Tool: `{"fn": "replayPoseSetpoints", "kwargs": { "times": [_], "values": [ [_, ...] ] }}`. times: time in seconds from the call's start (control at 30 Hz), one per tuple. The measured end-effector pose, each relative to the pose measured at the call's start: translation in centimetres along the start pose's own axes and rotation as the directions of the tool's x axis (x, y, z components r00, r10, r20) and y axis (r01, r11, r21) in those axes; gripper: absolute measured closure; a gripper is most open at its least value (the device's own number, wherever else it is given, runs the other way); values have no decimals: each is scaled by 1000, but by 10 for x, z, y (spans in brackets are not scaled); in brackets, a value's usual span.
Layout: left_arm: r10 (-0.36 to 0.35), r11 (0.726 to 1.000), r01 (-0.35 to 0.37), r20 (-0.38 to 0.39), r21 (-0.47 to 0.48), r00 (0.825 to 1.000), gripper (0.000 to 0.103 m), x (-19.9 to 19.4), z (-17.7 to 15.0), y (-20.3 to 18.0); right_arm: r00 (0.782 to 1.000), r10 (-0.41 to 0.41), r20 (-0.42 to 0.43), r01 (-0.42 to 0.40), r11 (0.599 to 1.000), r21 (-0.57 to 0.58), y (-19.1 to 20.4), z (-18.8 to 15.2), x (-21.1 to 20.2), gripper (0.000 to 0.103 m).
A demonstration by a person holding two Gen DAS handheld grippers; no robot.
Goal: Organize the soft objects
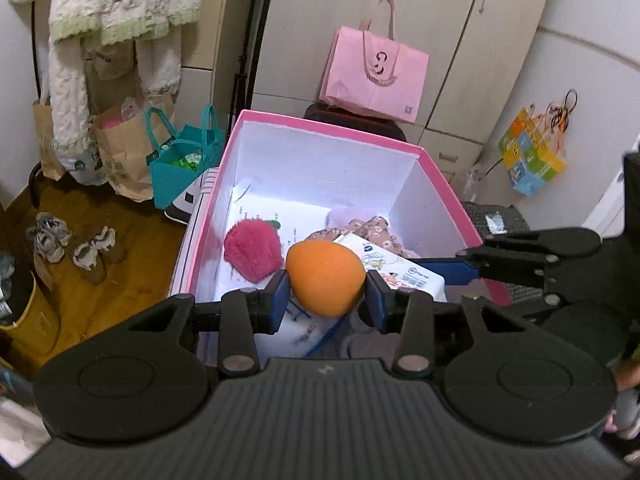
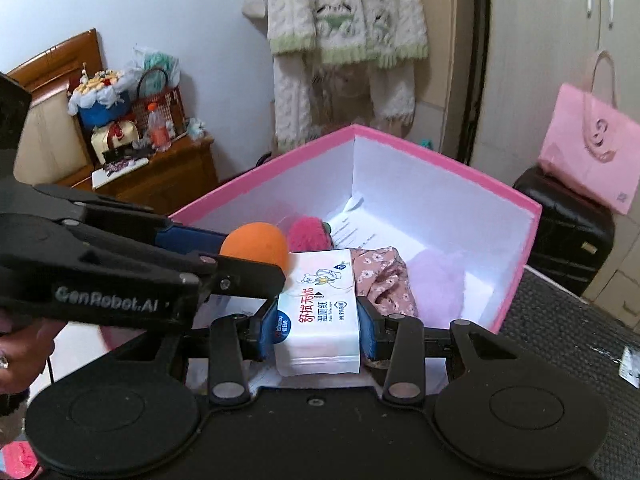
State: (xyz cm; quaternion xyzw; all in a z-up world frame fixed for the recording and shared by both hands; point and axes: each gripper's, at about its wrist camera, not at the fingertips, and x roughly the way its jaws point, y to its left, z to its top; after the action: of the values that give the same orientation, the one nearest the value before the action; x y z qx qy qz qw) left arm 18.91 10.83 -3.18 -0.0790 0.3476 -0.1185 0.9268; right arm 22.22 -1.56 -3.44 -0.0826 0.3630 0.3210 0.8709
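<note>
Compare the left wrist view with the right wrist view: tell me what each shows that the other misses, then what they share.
Only the left wrist view: shoes on the wood floor, a teal bag and a colourful bag.

Only the right wrist view: a wooden cabinet, a bouquet and a black suitcase.

Both: the left gripper shut on the orange ball, the right gripper shut on the tissue pack, the pink box, the fuzzy strawberry and the pink bag.
</note>
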Motion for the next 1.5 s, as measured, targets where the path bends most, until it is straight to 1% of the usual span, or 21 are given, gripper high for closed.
{"fn": "replayPoseSetpoints", "kwargs": {
  "times": [0.17, 0.23, 0.27, 0.3, 0.33, 0.4, 0.43, 0.47, 0.5, 0.67, 0.93, 1.2, 1.3, 1.33, 1.43, 1.5],
  "values": [
    [20, 1000, -20, -15, 21, 1000, 62, 11, 11, 1, 998, -36, -45, 35, 999, -31, -8, 9, 18, 57],
    [40, 999, -40, -11, 19, 999, 60, 15, 13, 1, 997, -59, -49, 58, 998, -36, -12, 12, 24, 56],
    [52, 998, -52, -10, 20, 999, 55, 16, 13, 1, 996, -73, -50, 71, 996, -46, -13, 12, 26, 54],
    [62, 998, -62, -11, 30, 998, 52, 18, 14, 0, 995, -87, -48, 85, 995, -50, -14, 11, 28, 48],
    [79, 995, -79, -4, 61, 997, 49, 17, 14, -3, 995, -93, -42, 91, 995, -46, -14, 10, 28, 48],
    [106, 990, -108, 27, 96, 994, 46, 13, 12, -7, 997, -80, -22, 79, 996, -41, -15, 11, 23, 41],
    [111, 988, -114, 36, 103, 993, 43, 11, 12, -8, 996, -89, -13, 89, 995, -44, -14, 10, 20, 38],
    [110, 988, -114, 43, 106, 993, 40, 7, 11, -9, 995, -97, -1, 97, 994, -52, -12, 9, 17, 31],
    [104, 989, -108, 45, 101, 994, 40, 5, 11, -8, 995, -103, 11, 103, 993, -59, -11, 7, 13, 28],
    [105, 990, -110, 59, 84, 993, 34, -8, 8, -9, 990, -130, 47, 133, 989, -69, -4, 2, -6, 28],
    [116, 991, -122, 103, 61, 988, 31, -33, -5, -14, 984, -153, 86, 159, 985, -63, 6, -13, -38, 27],
    [92, 992, -102, 120, 79, 989, 28, -59, -22, -30, 979, -169, 117, 178, 981, -74, 20, -28, -70, 27],
    [101, 989, -114, 133, 94, 986, 26, -68, -28, -38, 974, -178, 138, 189, 979, -73, 25, -35, -83, 24],
    [99, 989, -113, 139, 100, 985, 25, -71, -29, -41, 973, -181, 145, 192, 979, -72, 26, -37, -88, 24],
    [89, 988, -107, 161, 109, 983, 17, -81, -35, -47, 969, -191, 159, 204, 977, -67, 30, -44, -101, 23],
    [88, 987, -109, 167, 118, 982, 16, -86, -39, -51, 966, -201, 161, 213, 975, -63, 32, -49, -108, 22]
  ]
}}
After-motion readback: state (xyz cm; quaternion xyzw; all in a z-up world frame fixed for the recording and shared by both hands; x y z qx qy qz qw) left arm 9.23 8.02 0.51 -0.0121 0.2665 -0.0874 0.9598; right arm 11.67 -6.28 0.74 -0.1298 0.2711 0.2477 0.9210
